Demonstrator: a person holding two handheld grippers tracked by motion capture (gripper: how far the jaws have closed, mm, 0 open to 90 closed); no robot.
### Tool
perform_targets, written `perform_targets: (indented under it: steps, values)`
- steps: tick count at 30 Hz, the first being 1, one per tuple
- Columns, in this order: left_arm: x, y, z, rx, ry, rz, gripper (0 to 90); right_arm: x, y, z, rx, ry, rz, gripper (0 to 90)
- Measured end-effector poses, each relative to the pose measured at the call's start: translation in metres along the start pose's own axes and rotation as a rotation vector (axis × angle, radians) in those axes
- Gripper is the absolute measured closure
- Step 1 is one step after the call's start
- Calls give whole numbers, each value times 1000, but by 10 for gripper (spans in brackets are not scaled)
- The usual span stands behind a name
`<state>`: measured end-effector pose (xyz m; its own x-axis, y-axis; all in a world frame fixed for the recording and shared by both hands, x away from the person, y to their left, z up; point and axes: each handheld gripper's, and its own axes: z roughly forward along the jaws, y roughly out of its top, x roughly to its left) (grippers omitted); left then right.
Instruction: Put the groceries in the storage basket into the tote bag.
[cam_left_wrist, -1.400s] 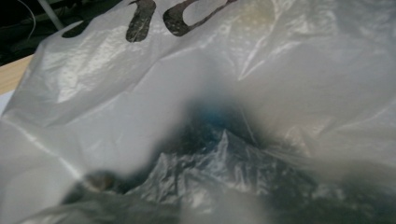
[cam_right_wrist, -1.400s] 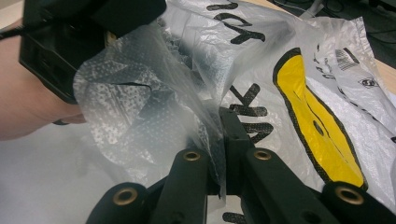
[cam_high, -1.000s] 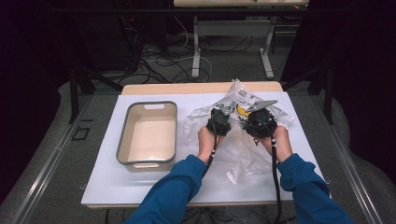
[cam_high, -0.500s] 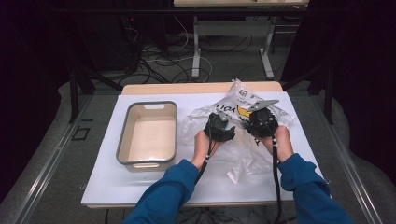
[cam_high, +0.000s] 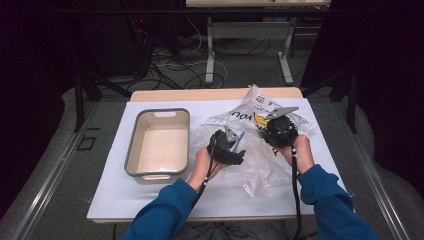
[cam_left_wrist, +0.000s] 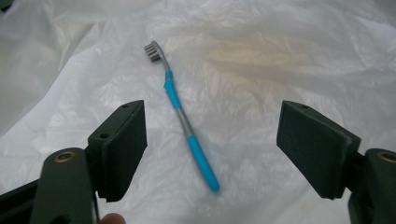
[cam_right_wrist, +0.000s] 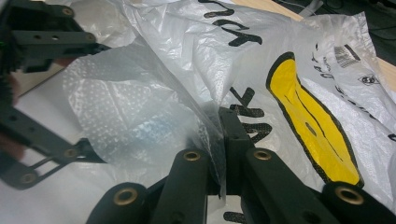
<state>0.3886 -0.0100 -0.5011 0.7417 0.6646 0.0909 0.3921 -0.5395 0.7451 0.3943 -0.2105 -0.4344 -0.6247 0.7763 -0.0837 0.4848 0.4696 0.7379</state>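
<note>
My right gripper (cam_right_wrist: 219, 154) is clenched on the plastic bag (cam_right_wrist: 187, 56). My left gripper (cam_left_wrist: 210, 140) is spread wide above the toothbrush (cam_left_wrist: 182, 116), which lies inside this bag.

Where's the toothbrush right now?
The toothbrush lies on the plastic bag, straight ahead between the open jaws of the left gripper in the left gripper view. In the high view it sits right of the bin.
</note>
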Motion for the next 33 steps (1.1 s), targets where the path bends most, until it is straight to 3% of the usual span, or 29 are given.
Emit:
perform_targets:
  steps: [6,10,13,20,33]
  values:
    - [1,-7,-13,38,-7,39,185,0,0,-1,-13,1,-9,900]
    - [1,-10,-22,52,-28,41,167,0,0,-2,-10,-3,-9,900]
    - [2,-11,-29,58,-19,70,161,-1,0,-3,-25,1,-13,900]
    - [8,-18,-40,77,-21,48,155,0,1,-5,-22,-4,-14,900]
    - [17,-22,-63,90,-8,61,138,0,1,-6,-23,-1,-12,900]
